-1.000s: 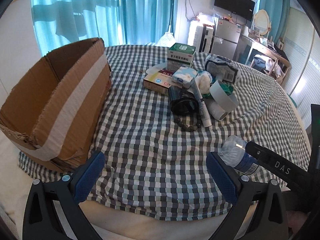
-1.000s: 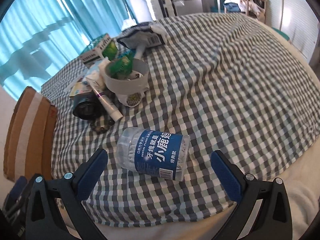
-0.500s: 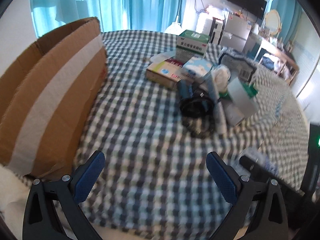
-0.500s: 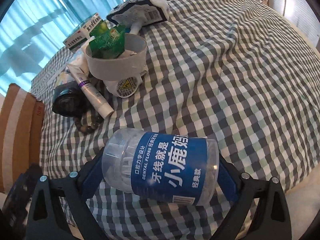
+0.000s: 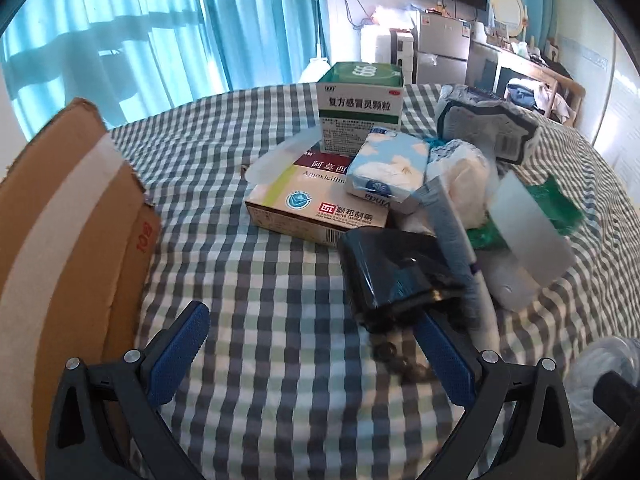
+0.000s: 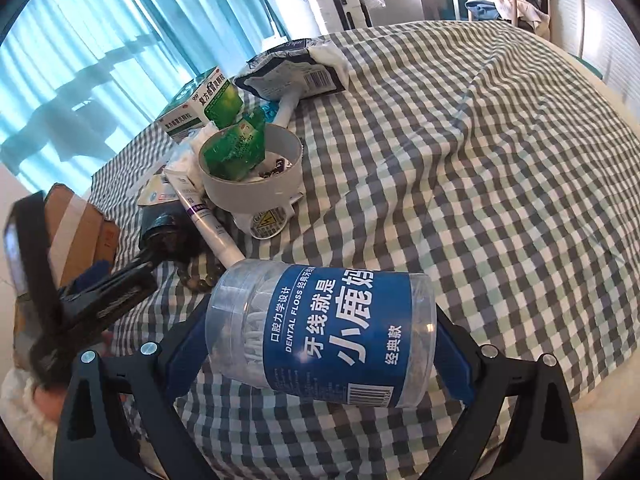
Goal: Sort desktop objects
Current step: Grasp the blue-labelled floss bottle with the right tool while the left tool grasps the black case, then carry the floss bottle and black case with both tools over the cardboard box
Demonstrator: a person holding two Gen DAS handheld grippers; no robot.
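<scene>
At the left stands the cardboard box (image 5: 60, 248). The left gripper (image 5: 308, 344) gapes empty over the checked cloth (image 6: 480, 160) — further right, the right gripper (image 6: 320, 340) has been closing and clasps the dental floss jar (image 6: 324, 328) endwise.

The clear jar (image 6: 320, 336) between the right hand-held gripper's (image 6: 320, 350) jaws reads "DENTAL FLOSS". Ahead of the left hand-held gripper (image 5: 316, 354), a flat carton (image 5: 308, 208) reads "Amoxicillin", a tissue pack (image 5: 386, 168) "Vinda", a green box (image 5: 360, 104) "999".
</scene>
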